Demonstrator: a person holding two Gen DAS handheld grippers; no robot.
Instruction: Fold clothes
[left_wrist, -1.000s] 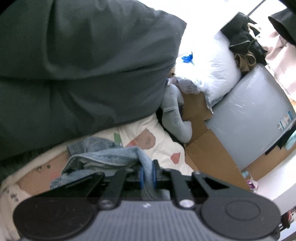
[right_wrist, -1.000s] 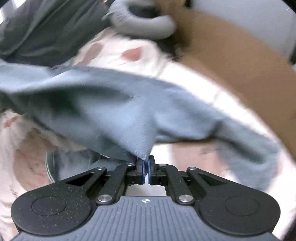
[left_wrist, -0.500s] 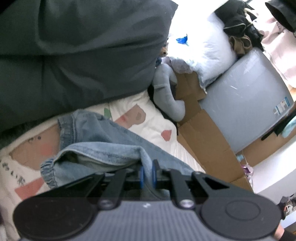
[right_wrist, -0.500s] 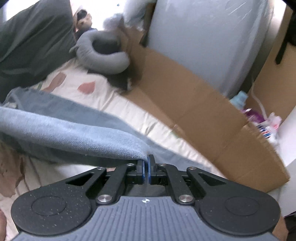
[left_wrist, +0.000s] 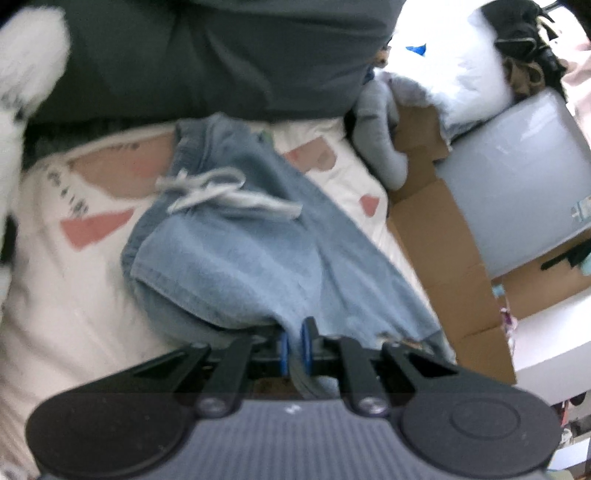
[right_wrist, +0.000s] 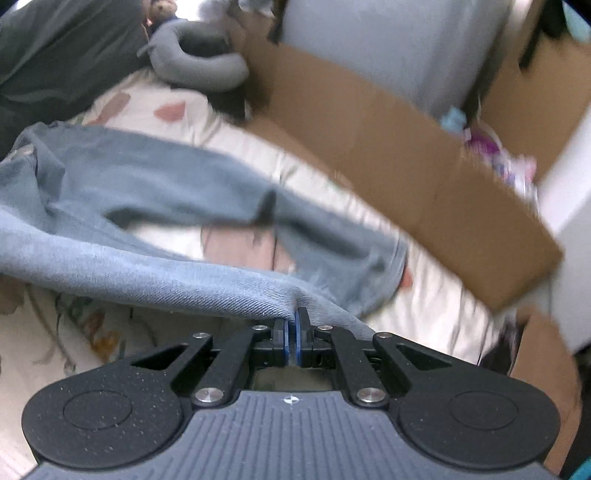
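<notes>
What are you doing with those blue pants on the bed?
A person is folding clothes with a pincher tool in each hand. The left gripper is shut on one part of the denim pants, and the right gripper is shut on another part. The pants are spread across the patterned bed sheet, with the white drawstring lying on top. They are not folded neatly yet. A dark pillow sits behind them.

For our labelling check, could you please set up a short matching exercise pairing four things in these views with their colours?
Things:
1. jeans
2. neck pillow
3. drawstring
4. box flap

Colours:
A. brown
B. white
C. light blue
D. grey

Pairs: 1-C, 2-D, 3-B, 4-A
</notes>
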